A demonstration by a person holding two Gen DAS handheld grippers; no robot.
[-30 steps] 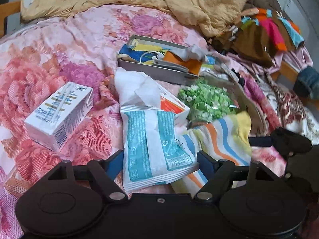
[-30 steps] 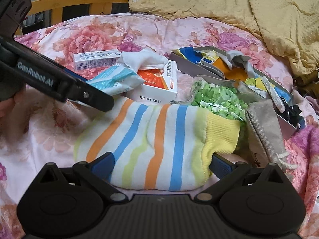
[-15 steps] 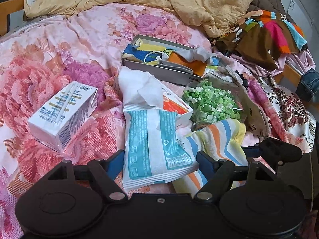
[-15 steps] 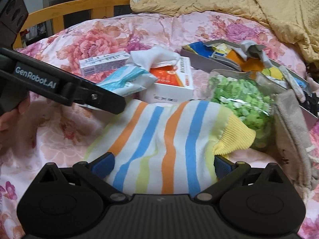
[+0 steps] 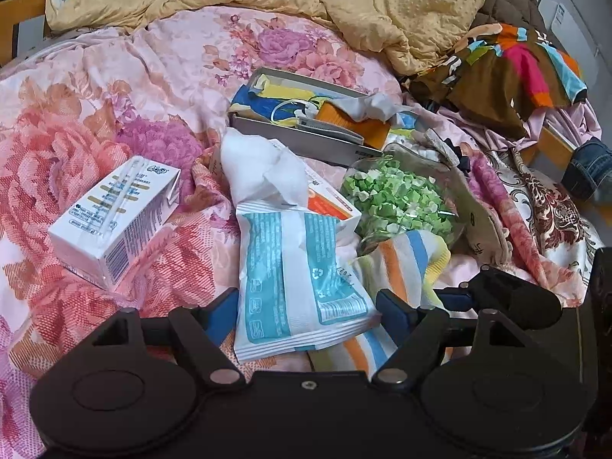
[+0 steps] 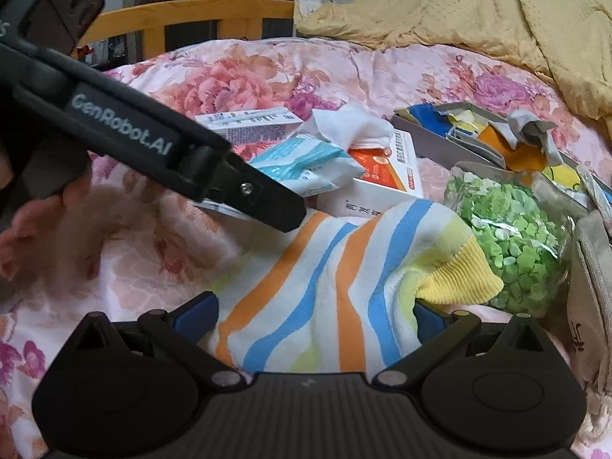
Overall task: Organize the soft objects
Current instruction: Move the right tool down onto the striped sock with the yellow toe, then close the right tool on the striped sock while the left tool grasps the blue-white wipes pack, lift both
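Floral pink bedding (image 5: 114, 88) covers the bed you are working over, with a tan blanket (image 5: 344, 7) bunched at its far end and clutter spread between.

Your right gripper (image 6: 313, 313) sits at the near end of the striped sock (image 6: 344, 267). The sock fills the gap between the blue pads, and the fabric is bunched and lifted there, so you appear to have it pinched; the contact itself is hidden under the cloth. Its long axis runs away from you and to the right, yellow cuff toward the bag of green pieces (image 6: 508, 237). The right hand is plainly the nearer one to it.

Your left gripper (image 5: 302, 310) straddles the teal-and-white packet (image 5: 290, 267), whose long axis points straight away from the tool. The jaws stand wide; the right pad looks to touch the packet's edge, while the left pad has a visible gap, so I read it as not yet clamped.

Counted: one sock, one packet, one white carton (image 5: 114, 218) well to the left, one orange-and-white box (image 5: 329, 202) with crumpled white tissue (image 5: 260, 168) on it, one bag of green pieces, one grey tray (image 5: 306, 122) of mixed items beyond, one beige pouch (image 6: 589, 290) at right.

The coming move likely turns on drawing the sock clear of the packet, which overlaps its near left edge.
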